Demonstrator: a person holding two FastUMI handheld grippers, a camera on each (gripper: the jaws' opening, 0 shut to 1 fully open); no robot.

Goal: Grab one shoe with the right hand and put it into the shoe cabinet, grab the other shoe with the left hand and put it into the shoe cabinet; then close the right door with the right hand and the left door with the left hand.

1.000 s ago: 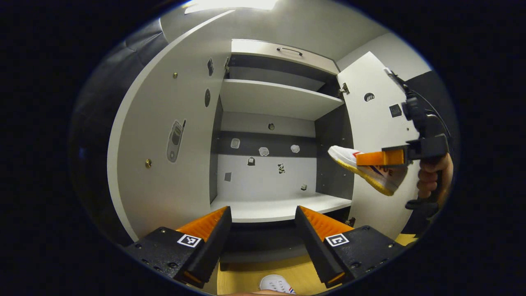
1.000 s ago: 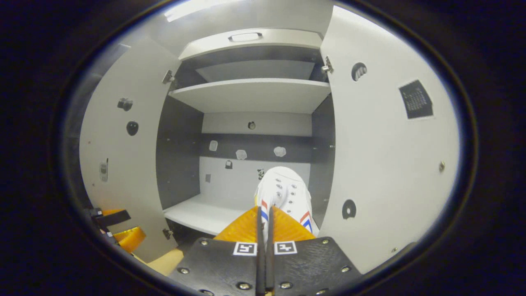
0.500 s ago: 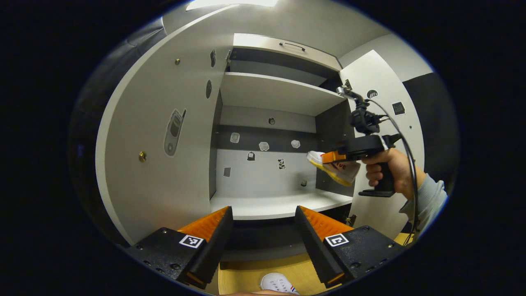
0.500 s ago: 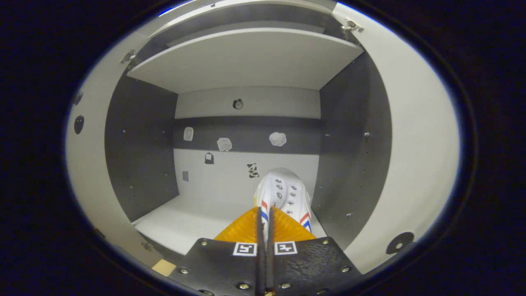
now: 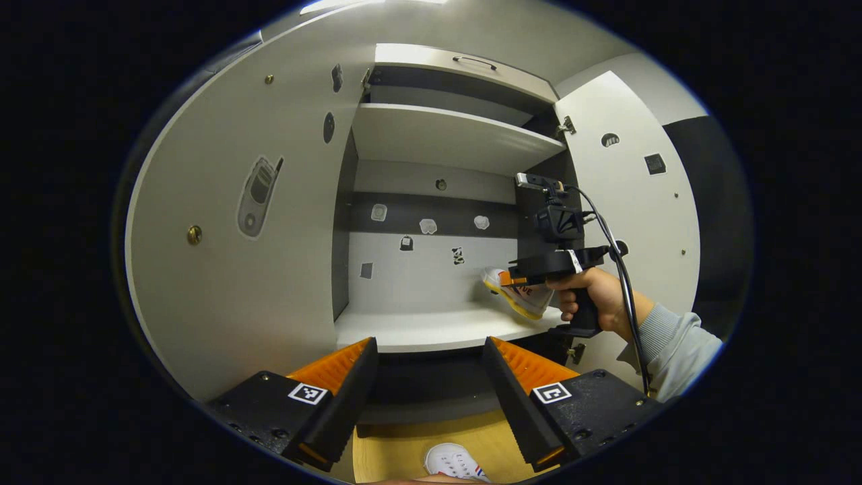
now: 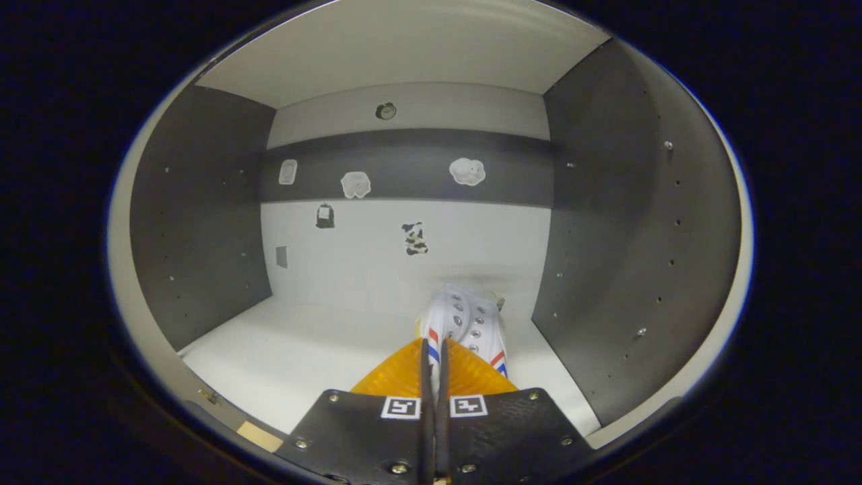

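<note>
Meanwhile, at lower centre, the left gripper (image 5: pixel 429 380) hung spread and empty above the second shoe (image 5: pixel 452 463) on the floor. Farther in, the right gripper (image 6: pixel 431 377), clamped on the first shoe (image 6: pixel 465 320), had advanced inside the shoe cabinet (image 5: pixel 438 330), nearing its shelf; release looked imminent.

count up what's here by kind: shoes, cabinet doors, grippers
shoes: 2, one held over the lower shelf, one on the floor
cabinet doors: 2, left door and right door, both open
grippers: 2, left gripper and right gripper
total: 6
</note>
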